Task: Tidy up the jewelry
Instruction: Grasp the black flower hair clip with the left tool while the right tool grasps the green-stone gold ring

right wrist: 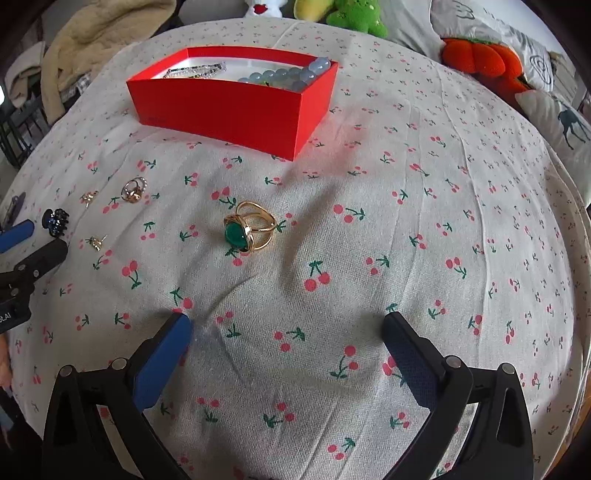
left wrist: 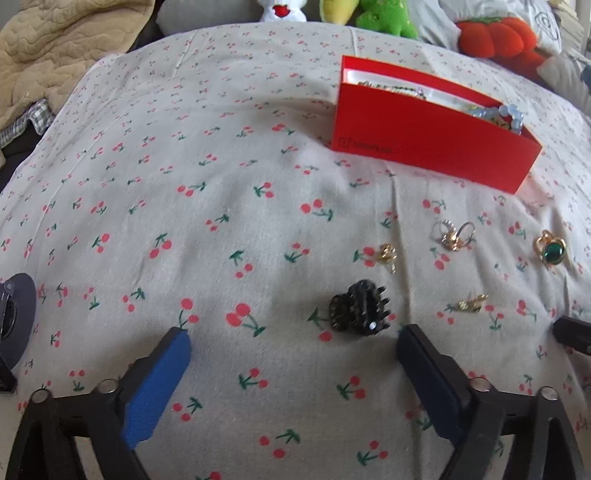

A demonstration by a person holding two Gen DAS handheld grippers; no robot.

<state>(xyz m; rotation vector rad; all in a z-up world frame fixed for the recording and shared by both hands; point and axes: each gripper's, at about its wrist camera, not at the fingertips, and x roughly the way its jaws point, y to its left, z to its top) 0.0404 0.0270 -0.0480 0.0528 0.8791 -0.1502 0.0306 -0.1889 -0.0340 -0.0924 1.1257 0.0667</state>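
A red box [left wrist: 428,147] [right wrist: 236,107] sits on the cherry-print cloth and holds blue beads [right wrist: 288,75] and a chain. Loose on the cloth lie a black claw hair clip [left wrist: 360,309] [right wrist: 55,220], a gold ring with a green stone [left wrist: 551,248] [right wrist: 248,229], a cluster of rings [left wrist: 453,234] [right wrist: 133,191], and two small gold earrings [left wrist: 387,255] [left wrist: 469,303]. My left gripper [left wrist: 291,341] is open and empty, just short of the hair clip. My right gripper [right wrist: 286,326] is open and empty, a little short of the green ring.
Plush toys, green [right wrist: 356,16] and orange [right wrist: 480,61], and pillows line the far edge. A beige blanket [left wrist: 62,48] lies at the far left. The left gripper shows at the left edge of the right wrist view [right wrist: 29,254].
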